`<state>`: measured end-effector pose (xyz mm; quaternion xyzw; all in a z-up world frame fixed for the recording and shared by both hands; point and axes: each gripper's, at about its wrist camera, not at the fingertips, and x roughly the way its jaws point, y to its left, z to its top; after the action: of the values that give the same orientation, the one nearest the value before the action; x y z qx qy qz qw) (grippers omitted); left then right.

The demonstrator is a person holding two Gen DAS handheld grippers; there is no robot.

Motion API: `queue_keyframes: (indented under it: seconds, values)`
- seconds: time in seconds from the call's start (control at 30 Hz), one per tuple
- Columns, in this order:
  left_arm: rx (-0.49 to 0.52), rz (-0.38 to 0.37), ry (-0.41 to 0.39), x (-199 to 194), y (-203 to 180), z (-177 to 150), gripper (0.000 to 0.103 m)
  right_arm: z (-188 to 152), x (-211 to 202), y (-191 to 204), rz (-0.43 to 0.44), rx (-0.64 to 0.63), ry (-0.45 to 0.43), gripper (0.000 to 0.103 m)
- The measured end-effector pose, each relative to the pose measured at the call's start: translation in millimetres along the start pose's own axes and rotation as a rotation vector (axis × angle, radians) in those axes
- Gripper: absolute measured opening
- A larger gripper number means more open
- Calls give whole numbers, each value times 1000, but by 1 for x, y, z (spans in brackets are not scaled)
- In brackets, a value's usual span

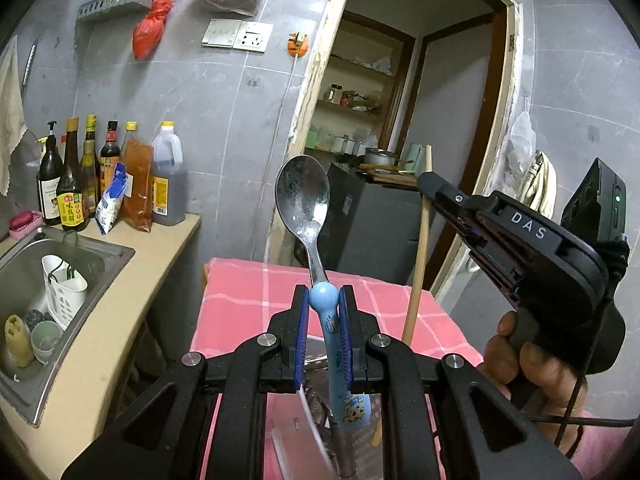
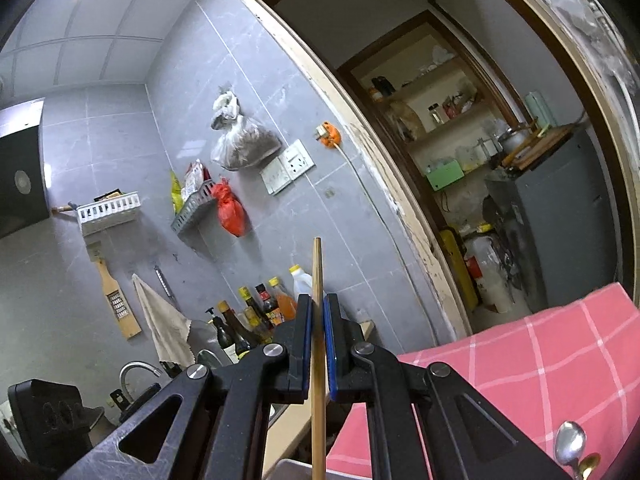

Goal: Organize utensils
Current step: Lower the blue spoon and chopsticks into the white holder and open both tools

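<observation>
Spoon (image 1: 303, 196) | we clench left tool (image 1: 324, 304) on its blue handle: stiff, top-heavy, slick | right tool (image 2: 317, 320) grips chopstick (image 2: 318, 280) mid-shaft: light, rigid, may pivot.

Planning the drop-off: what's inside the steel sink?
The stainless steel sink holds a white plastic utensil holder, a pale green cup and a yellowish sponge. Its near corner and drain are hidden.

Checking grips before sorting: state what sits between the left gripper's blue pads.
The light-blue plastic handle of a metal spoon sits clamped between the left gripper's pads, bowl pointing up; the left wrist view shows it.
</observation>
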<state>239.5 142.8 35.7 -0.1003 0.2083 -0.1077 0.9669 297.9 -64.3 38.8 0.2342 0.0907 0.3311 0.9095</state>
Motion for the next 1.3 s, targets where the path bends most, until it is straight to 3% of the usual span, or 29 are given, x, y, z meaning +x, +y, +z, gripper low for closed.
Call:
queue_keyframes:
  seconds: [0.4, 0.9, 1.3]
  values:
    - [-22, -16, 6, 2, 4, 2, 11, 33, -4, 24, 22, -88, -46, 6]
    - [50, 13, 59, 13, -2, -26, 11, -39, 1, -3, -20, -83, 127, 6]
    - [63, -3, 64, 7, -4, -29, 12, -52, -6, -8, 6, -65, 216, 8]
